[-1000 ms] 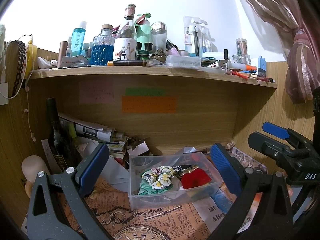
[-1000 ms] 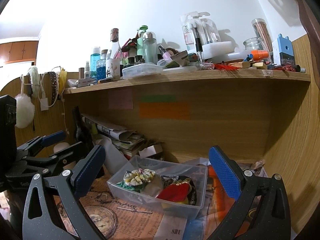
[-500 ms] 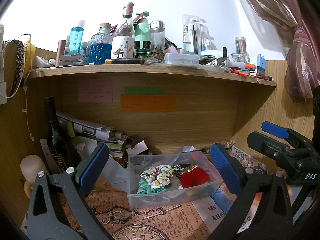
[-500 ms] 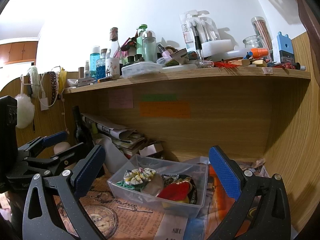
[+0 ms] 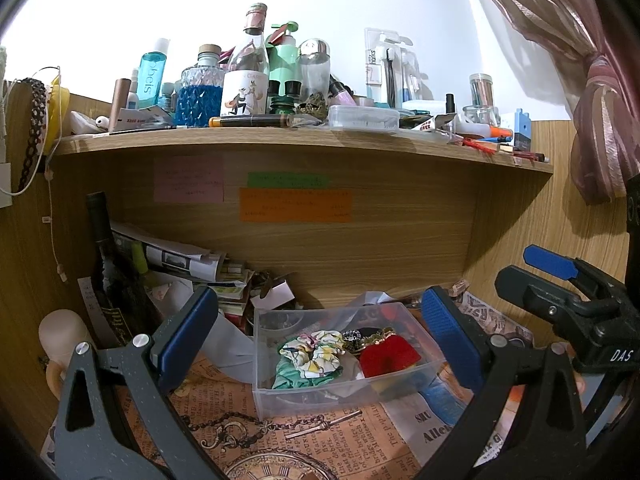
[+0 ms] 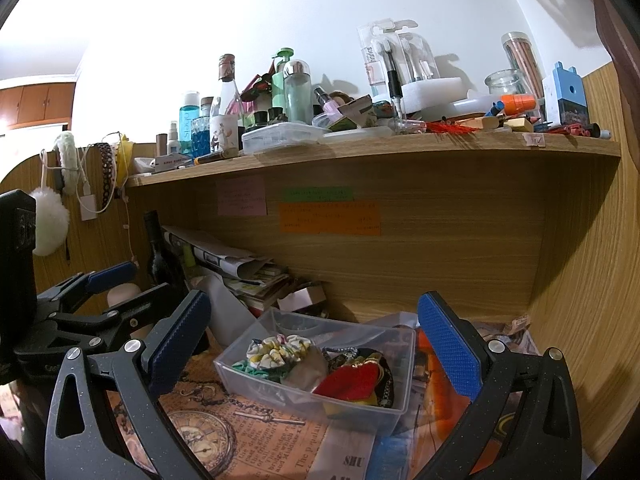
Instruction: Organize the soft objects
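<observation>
While I hold both off the tabletop | left gripper (image 5: 318,334) spread, empty | right gripper (image 6: 314,338) spread, empty | scrunchie (image 5: 314,354) and red pouch (image 5: 388,356) inside clear bin (image 5: 320,398), centre | step: approach or finish, I judge | next: check for loose soft items.

My left gripper (image 5: 320,336): dark grey speckled plastic arms with triangular cut-outs, silver screw heads at the joints, and ribbed blue pads on the fingers (image 5: 448,334). My right gripper (image 6: 314,340) is built the same, blue pads (image 6: 450,344) and silver screws included. White letters "DAS" mark its body in the left wrist view.
</observation>
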A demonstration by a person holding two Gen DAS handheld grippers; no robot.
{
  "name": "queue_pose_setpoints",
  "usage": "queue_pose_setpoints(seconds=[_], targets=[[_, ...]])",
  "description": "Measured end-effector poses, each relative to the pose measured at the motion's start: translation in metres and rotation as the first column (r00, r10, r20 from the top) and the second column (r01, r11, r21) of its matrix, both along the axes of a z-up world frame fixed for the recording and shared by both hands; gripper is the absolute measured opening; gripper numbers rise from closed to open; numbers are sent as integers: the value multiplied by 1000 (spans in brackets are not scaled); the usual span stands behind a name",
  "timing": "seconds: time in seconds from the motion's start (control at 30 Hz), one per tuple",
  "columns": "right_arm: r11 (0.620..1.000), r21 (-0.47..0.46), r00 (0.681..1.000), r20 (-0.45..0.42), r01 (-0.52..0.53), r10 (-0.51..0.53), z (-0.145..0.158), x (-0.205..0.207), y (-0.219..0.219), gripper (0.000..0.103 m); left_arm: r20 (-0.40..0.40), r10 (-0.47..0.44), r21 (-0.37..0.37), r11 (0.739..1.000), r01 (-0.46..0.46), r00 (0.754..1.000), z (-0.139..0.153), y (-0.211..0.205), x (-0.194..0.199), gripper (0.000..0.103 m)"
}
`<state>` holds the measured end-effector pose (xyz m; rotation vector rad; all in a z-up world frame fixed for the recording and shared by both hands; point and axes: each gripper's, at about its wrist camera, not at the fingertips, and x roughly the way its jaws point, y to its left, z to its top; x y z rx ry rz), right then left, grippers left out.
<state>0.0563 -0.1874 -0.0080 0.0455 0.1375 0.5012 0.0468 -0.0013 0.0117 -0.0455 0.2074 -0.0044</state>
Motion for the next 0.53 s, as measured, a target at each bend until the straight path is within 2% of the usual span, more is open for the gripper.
queue_pose_setpoints(seconds=[0.53], targets=[[1000,2,1000,-12,-1,1,-4,0,1,103,-11,-15,1,1000,15,1000,-1,-2,3,103]])
